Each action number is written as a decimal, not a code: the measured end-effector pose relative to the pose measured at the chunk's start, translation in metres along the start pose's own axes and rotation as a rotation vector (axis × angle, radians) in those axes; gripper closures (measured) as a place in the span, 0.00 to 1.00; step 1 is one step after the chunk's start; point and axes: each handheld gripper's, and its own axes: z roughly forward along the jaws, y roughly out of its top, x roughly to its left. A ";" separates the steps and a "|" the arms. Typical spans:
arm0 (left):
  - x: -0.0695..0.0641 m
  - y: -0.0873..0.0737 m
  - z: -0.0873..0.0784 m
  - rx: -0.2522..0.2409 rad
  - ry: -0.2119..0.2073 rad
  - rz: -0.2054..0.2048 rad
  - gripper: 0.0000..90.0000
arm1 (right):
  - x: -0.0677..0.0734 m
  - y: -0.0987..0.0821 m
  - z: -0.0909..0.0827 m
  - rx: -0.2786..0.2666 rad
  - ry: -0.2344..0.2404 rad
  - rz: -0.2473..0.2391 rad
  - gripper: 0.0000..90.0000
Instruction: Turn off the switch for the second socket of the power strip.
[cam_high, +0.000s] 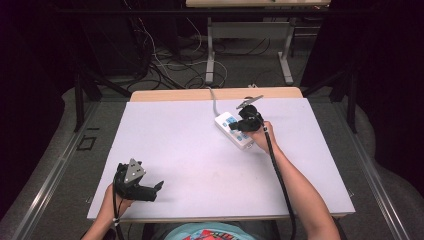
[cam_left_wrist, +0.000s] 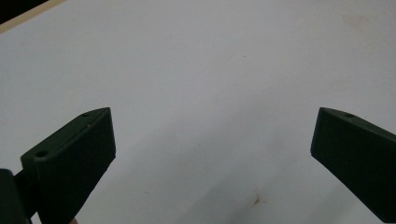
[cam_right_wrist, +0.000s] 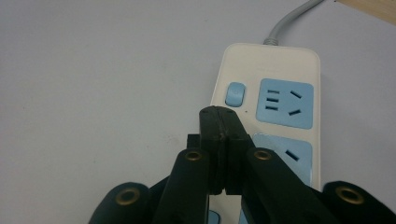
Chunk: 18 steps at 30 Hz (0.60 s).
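Observation:
A white power strip (cam_high: 233, 132) with blue sockets lies on the right half of the white table top (cam_high: 200, 160); its grey cable (cam_high: 214, 102) runs off over the far edge. My right gripper (cam_high: 235, 127) hovers over it, jaws pressed together with nothing between them. In the right gripper view the shut tips (cam_right_wrist: 223, 115) sit just short of the strip's blue switch (cam_right_wrist: 235, 94), above the power strip (cam_right_wrist: 280, 70). My left gripper (cam_high: 159, 186) rests near the front left edge, open. In the left gripper view its jaws (cam_left_wrist: 212, 140) stand wide apart over bare table.
The table's wooden back edge (cam_high: 215, 93) shows beyond the white top. Behind it are cables on the floor (cam_high: 165, 65) and another table's metal legs (cam_high: 210, 55). A small brown stain (cam_left_wrist: 256, 200) marks the surface near the left gripper.

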 end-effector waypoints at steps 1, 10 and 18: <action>0.000 0.000 0.000 -0.001 0.000 0.000 0.00 | 0.000 0.000 0.001 0.008 -0.002 -0.011 1.00; 0.000 0.000 0.000 -0.001 -0.001 0.000 0.00 | 0.004 -0.001 0.005 0.035 -0.054 -0.037 1.00; 0.000 0.000 0.000 0.003 -0.002 0.001 0.00 | 0.004 -0.003 0.008 0.069 -0.066 -0.039 1.00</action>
